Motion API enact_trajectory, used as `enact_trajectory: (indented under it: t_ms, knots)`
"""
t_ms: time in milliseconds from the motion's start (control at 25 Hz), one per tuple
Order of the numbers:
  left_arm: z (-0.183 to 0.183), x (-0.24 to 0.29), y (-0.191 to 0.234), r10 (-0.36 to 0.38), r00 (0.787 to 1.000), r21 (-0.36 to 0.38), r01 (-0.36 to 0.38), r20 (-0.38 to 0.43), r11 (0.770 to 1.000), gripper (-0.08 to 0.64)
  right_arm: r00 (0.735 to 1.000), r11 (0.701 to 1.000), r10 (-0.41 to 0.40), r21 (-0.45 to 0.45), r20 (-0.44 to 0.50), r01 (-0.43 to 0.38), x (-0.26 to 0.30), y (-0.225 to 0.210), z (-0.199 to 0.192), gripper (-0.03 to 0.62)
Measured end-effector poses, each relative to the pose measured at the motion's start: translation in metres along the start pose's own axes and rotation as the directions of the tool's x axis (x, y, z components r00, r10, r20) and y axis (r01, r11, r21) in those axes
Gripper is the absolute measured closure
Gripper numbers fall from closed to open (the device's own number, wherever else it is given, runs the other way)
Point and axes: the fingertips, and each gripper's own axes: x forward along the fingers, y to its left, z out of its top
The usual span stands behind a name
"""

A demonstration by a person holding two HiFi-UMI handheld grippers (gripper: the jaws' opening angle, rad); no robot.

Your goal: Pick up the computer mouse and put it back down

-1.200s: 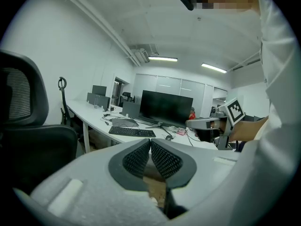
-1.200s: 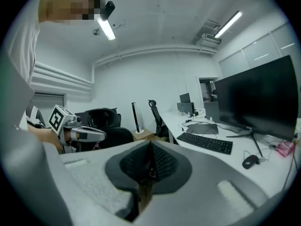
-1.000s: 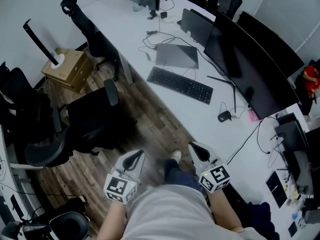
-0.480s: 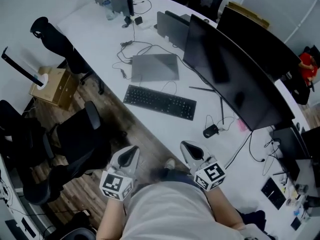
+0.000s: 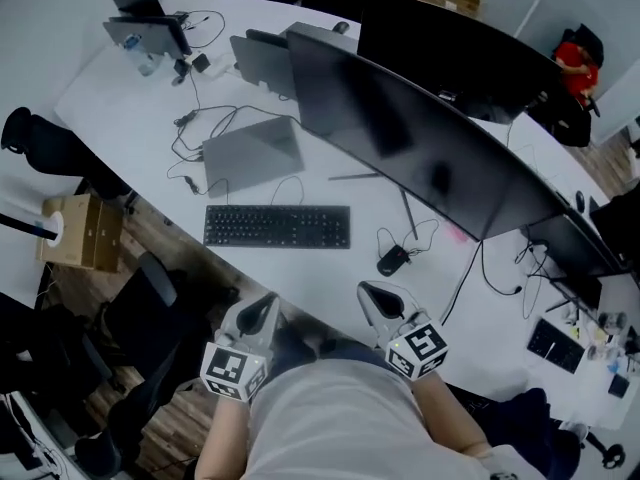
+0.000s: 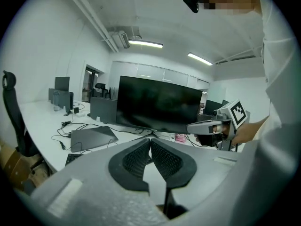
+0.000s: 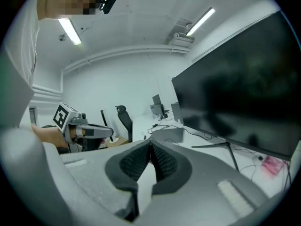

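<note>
- Since a sec ago the scene has swung round: worktop (image 5: 330, 288) now lies square ahead of the person, not off to the right. Left gripper (image 5: 262, 313) and right gripper (image 5: 372, 296), then over bare floor, are now at its near edge. Mouse (image 5: 393, 260) is much closer to the right gripper than it was.
- Worktop: long, white, curved. It carries everything, so the reach comes in from its near edge.
- Monitor (image 5: 420, 158): big curved black screen on a thin stand toward the back. Mouse lies just in front of its lower edge in head view.
- Closed laptop (image 5: 252, 155) & keyboard (image 5: 277, 226): left of centre, keyboard roughly parallel w/ the near edge. Both are apart from the mouse, so prob. not in the way.
- Left gripper: held low by the person's body, pointing fwd at the worktop edge. Its own view shows the fingers (image 6: 134, 159) pressed together at the tips, nothing between. Prob. just carried along, since the mouse sits on the other side.
- Right gripper: over the worktop's near edge, nose aimed roughly at the mouse. Fingers (image 7: 134, 164) closed tip to tip, empty. My read: kept closed for travel, and they must spread before any grab.
- Mouse: small, dark, wired, flat on the worktop. It sits right of the keyboard, near and ahead of the right gripper, untouched. Its cable loops off toward the monitor stand and could tug on a lift, so a low lift seems wise.
- Stage, as I judge it: approach only, pick-up not begun.
</note>
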Motion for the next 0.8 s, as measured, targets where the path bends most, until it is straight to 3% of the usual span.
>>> enact_trajectory:
  t_ms: [160,320,560,800]
  knots:
    - [0.008,0.039,-0.001,-0.13,0.991,0.036,0.131,-0.033,0.991,0.543,0.992,0.992,-0.124,0.034,0.009,0.124,-0.004,-0.029,-0.004,0.588]
    - [0.019,0.071,-0.003,-0.258,0.963,0.083,0.264,-0.074,0.961,0.543,0.967,0.964,-0.256,0.071,0.008,0.255,-0.011,-0.057,-0.005,0.588]
    - [0.025,0.102,-0.002,-0.403,0.903,0.138,0.422,-0.148,0.896,0.543,0.887,0.877,-0.461,0.153,0.008,0.455,-0.034,-0.083,-0.014,0.588]
    - [0.022,0.118,0.002,-0.459,0.866,0.143,0.489,-0.198,0.861,0.543,0.824,0.804,-0.565,0.204,-0.027,0.558,-0.041,-0.099,-0.039,0.588]
